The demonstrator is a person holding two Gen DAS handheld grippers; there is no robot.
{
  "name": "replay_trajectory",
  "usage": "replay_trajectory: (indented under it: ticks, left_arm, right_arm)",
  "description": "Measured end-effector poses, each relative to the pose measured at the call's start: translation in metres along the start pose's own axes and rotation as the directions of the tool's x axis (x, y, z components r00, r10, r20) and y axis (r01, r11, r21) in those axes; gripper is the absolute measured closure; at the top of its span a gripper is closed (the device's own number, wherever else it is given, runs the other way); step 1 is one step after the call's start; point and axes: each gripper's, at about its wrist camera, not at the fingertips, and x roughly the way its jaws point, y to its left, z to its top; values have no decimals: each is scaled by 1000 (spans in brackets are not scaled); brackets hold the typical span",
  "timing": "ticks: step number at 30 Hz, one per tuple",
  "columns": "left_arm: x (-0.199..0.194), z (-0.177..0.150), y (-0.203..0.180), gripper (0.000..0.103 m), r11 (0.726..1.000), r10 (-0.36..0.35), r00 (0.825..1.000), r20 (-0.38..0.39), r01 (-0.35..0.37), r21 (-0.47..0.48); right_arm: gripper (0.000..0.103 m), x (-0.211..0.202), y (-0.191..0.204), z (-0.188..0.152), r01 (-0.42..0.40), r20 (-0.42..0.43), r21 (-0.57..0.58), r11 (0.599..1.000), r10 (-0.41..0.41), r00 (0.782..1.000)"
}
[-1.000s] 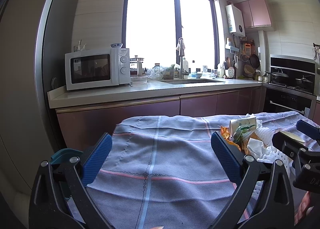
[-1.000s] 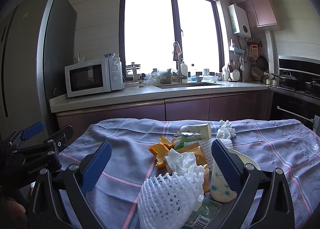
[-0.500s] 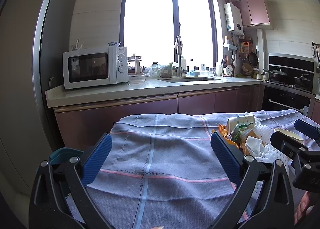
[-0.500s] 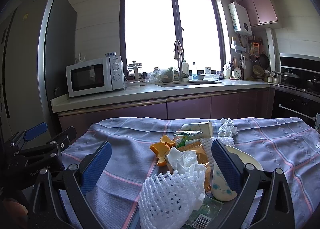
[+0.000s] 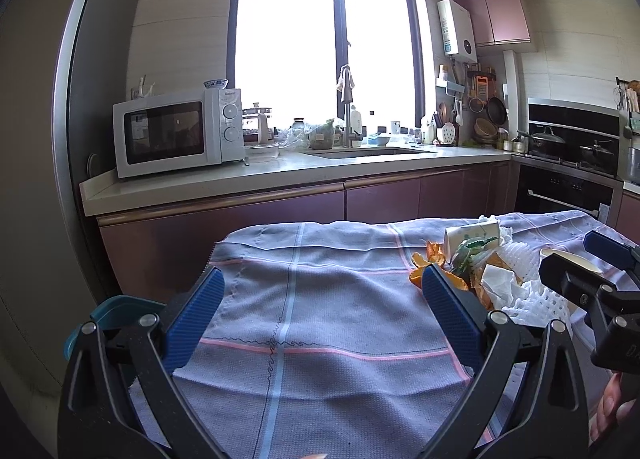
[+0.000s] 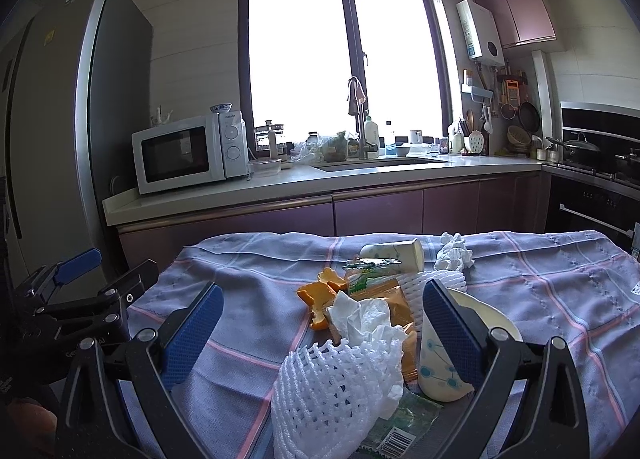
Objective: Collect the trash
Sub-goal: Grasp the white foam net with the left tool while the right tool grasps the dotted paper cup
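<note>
Trash heap point(image 6: 360, 323) (white foam netting, crumpled tissue, orange peel) between spread right gripper point(image 6: 324, 323); left gripper point(image 5: 320, 311) spread too.

place: home kitchen | signs: microwave point(image 5: 178, 135), sink with faucet point(image 6: 362, 127), stove with pots point(image 5: 568, 151), hung pans point(image 6: 528, 115), fridge point(image 6: 52, 131)

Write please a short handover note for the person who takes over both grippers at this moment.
Left gripper: open, empty, over bare tablecloth.
Right gripper: open, empty, jaws on either side of the white foam net and crumpled tissue, not closed.
Trash lies in one pile on the cloth: orange peel, snack wrappers, two paper cups, both tipped over.
A teal container sits by the table's left edge; possibly the bin.
Done: nothing collected yet. Left: everything.
</note>
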Motion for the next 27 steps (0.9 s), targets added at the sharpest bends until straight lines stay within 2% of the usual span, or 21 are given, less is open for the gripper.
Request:
replay_trajectory:
  ticks: [7,13,15,20,24,27]
  left_arm:
    - [11,-5,-11,6,994,-102,992,-69,103,22]
    - [20,-13,-33,6,967,-240,960,-145,249,52]
    - [23,-16,-41,6,945,-310,934,-179,323,47]
    - [30,-23,-60,6,867,-480,837,-263,499,5]
    - [32,-31,-82,6,820,-541,784,-305,572,16]
    - [37,-36,-95,6,798,-565,750,-344,603,4]
  right_arm:
    - [6,-3,-18,-4,9,-25,15,1000,-9,1000]
    - [9,-6,-46,-14,45,-65,58,997,-41,997]
    - [9,-7,-55,-16,62,-72,72,995,-56,996]
    - [14,-6,-85,-19,108,-96,137,985,-95,991]
    - [15,-2,-106,-23,125,-127,186,975,-102,987]
    - [20,8,-117,-29,106,-169,214,971,-70,983]
